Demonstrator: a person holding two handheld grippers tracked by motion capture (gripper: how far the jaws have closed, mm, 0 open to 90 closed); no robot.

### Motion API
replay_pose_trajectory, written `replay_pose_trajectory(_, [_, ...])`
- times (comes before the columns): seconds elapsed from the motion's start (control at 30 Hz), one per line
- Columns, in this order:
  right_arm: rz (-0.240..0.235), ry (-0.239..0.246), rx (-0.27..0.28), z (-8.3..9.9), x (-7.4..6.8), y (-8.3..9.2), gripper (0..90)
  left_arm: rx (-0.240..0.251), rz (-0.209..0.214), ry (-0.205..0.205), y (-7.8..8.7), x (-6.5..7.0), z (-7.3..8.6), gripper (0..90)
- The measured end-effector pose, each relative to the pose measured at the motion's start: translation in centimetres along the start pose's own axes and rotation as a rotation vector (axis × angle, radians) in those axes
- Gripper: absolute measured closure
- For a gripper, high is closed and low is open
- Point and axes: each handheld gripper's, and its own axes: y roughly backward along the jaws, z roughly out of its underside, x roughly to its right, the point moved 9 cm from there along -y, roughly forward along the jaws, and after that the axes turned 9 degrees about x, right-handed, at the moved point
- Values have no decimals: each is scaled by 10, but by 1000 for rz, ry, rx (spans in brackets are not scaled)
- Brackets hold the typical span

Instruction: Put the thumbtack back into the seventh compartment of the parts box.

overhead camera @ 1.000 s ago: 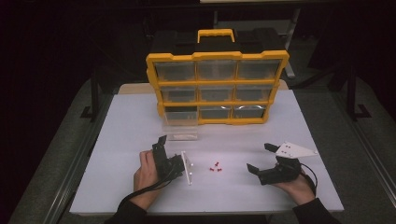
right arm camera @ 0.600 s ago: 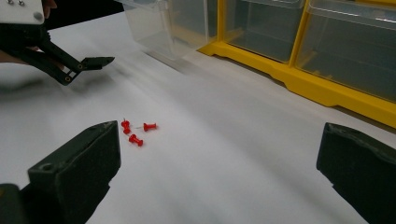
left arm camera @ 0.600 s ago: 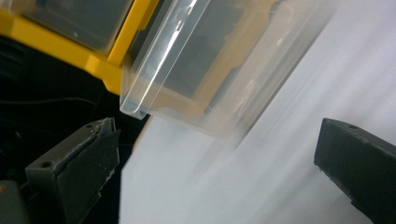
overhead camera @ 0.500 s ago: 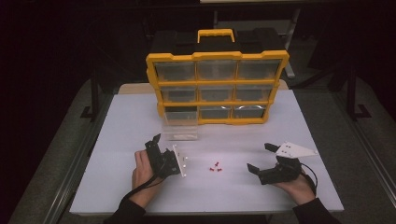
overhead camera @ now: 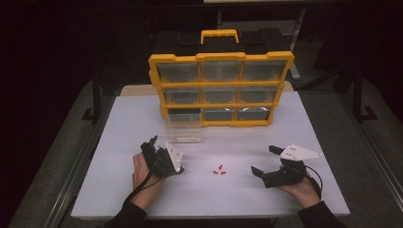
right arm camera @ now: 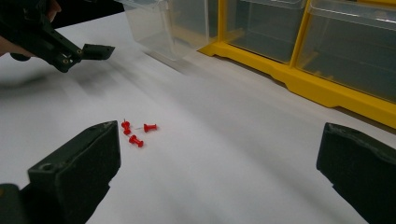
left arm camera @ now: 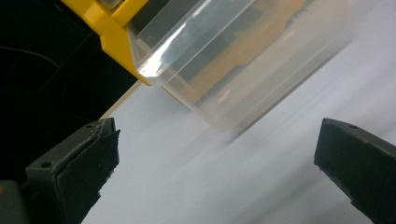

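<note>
Three red pushpins (overhead camera: 219, 170) lie loose on the white table (overhead camera: 285, 118) between my two grippers. My left gripper (overhead camera: 148, 145) is open with nothing in it and points at a clear plastic drawer (overhead camera: 183, 134) standing on the table in front of the yellow organizer (overhead camera: 221, 90). In the left gripper view the drawer (left arm camera: 243, 60) lies a short way beyond the open left gripper (left arm camera: 215, 158). My right gripper (overhead camera: 263, 159) rests open and empty to the right of the pins. In the right gripper view the pushpins (right arm camera: 135, 131) lie just beyond the left jaw of the right gripper (right arm camera: 219, 163).
The organizer has a yellow handle (overhead camera: 219, 34) and three rows of clear drawers; its lower left slot (overhead camera: 183, 116) holds no drawer. The organizer's yellow base (right arm camera: 299, 81) runs along the right gripper view. The left gripper (right arm camera: 93, 50) appears there at the upper left.
My left gripper has moved left and a little forward, away from the pushpins and towards the clear drawer. The right gripper and the pins have stayed put.
</note>
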Motion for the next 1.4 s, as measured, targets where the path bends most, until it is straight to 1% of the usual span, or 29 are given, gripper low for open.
replay_pose_trajectory(0.03, [0,-1,0,0,0,0,0,6,1,29,0,0,0,0])
replay_pose_trajectory(0.17, [2,0,1,0,0,0,0,8,11,82,-1,-3,1,0])
replay_pose_trajectory(0.23, [1,-1,2,0,0,0,0,3,20,117,-1,-4,2,0])
replay_pose_trajectory(0.27, [0,-1,0,0,0,0,0,10,21,136,-2,-5,2,0])
replay_pose_trajectory(0.37, [-1,2,-1,0,-1,-1,0,10,27,178,-2,-9,3,0])
replay_pose_trajectory(0.47, [-1,2,-1,0,-1,0,0,14,29,208,-2,-11,3,0])
replay_pose_trajectory(0.5, [0,1,0,0,-1,0,0,17,28,208,-2,-12,3,0])
replay_pose_trajectory(0.6, [-1,0,0,0,0,0,0,20,36,248,-3,-12,3,0])
replay_pose_trajectory(0.63, [-1,2,-2,0,0,-1,0,28,38,265,-3,-12,3,0])
replay_pose_trajectory(0.73, [-2,3,-2,0,0,-1,0,31,46,299,-2,-14,3,0])
replay_pose_trajectory(0.77, [-2,3,-1,0,0,-1,0,42,41,321,-3,-15,2,0])
replay_pose_trajectory(0.87, [0,2,-1,0,0,0,0,35,50,339,-3,-16,3,0])
replay_pose_trajectory(0.9, [0,2,-1,0,0,0,0,47,49,347,-4,-17,3,0])
replay_pose_trajectory(1.0, [-3,3,-4,0,0,-1,0,47,58,374,-3,-18,3,0])
replay_pose_trajectory(1.03, [-2,3,-6,1,0,-1,0,56,60,405,-4,-18,2,0])
replay_pose_trajectory(1.07, [-3,4,-6,1,0,-1,0,60,62,425,-4,-19,2,0])
replay_pose_trajectory(1.1, [-2,4,-4,1,0,-1,0,63,63,440,-4,-20,2,0])
replay_pose_trajectory(1.17, [-3,5,-3,0,-1,-1,0,55,62,449,-4,-22,4,0])
replay_pose_trajectory(1.2, [-3,4,-3,0,0,-1,0,61,64,464,-5,-23,4,0])
replay_pose_trajectory(1.23, [-2,3,-3,0,0,-1,0,53,70,480,-5,-24,5,0])
replay_pose_trajectory(1.27, [-2,2,-3,0,0,-1,0,60,74,502,-6,-24,5,0])
replay_pose_trajectory(1.33, [-2,2,-2,0,0,-1,0,46,86,504,-5,-26,7,0])
replay_pose_trajectory(1.37, [-3,3,-4,0,0,-1,0,61,86,521,-7,-26,7,0])
replay_pose_trajectory(1.4, [-2,2,-4,1,0,-1,0,56,88,526,-7,-27,8,0])
